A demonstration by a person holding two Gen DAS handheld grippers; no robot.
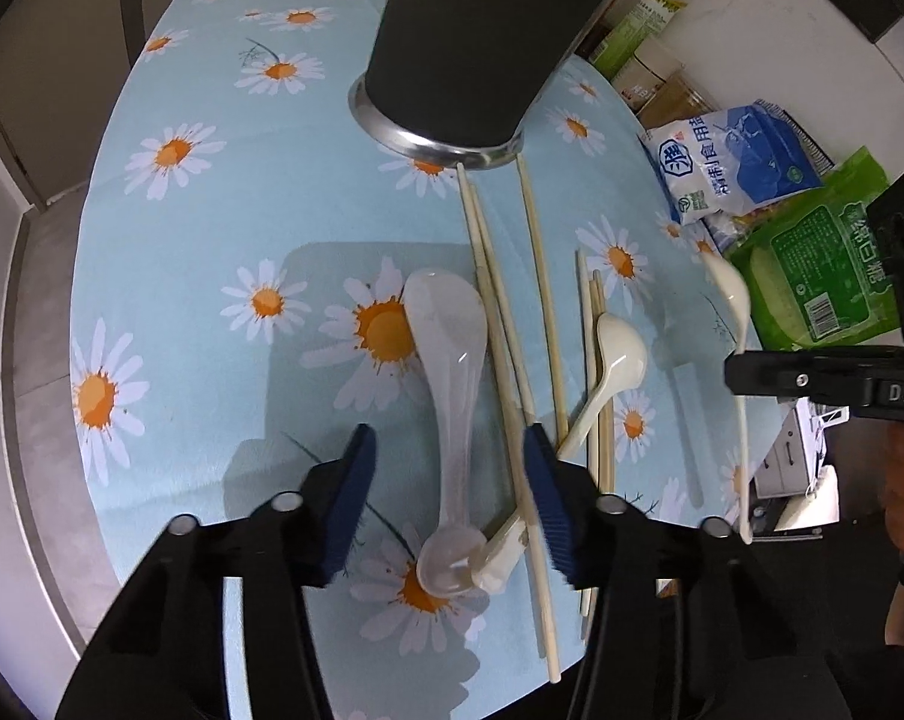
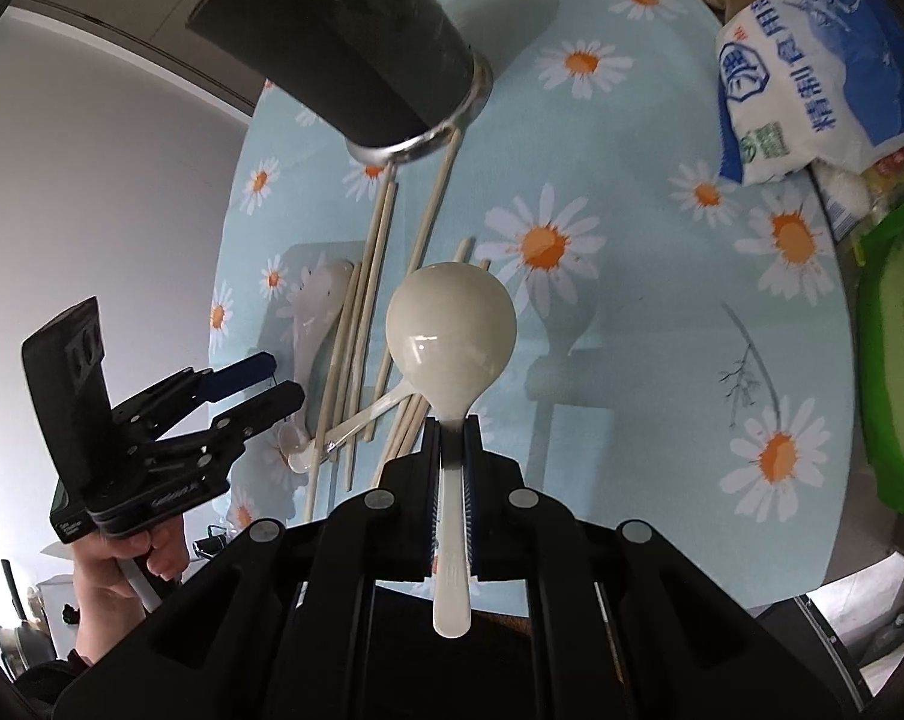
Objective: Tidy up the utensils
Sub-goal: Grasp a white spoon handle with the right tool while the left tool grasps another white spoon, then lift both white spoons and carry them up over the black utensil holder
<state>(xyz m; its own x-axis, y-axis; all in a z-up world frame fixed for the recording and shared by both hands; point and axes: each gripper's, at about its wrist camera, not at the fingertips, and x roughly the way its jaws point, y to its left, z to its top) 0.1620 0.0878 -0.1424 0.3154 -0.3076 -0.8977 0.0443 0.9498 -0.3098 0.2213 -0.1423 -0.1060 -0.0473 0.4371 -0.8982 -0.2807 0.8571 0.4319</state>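
My right gripper [image 2: 452, 426] is shut on the handle of a cream spoon [image 2: 451, 324], held above the table with the bowl pointing forward; the spoon also shows in the left wrist view [image 1: 729, 283]. My left gripper [image 1: 449, 450] is open, its pads either side of the handle of a translucent white spoon [image 1: 449, 336] lying on the daisy tablecloth [image 1: 212, 240]. Several wooden chopsticks [image 1: 539, 276] and another cream spoon [image 1: 617, 351] lie beside it. A tall black utensil holder [image 1: 464, 36] with a metal base stands at the back; it also shows in the right wrist view [image 2: 356, 48].
A blue-white salt bag [image 1: 734, 162], a green packet [image 1: 824, 264] and bottles [image 1: 650, 12] crowd the table's right side. The table edge runs along the left and front.
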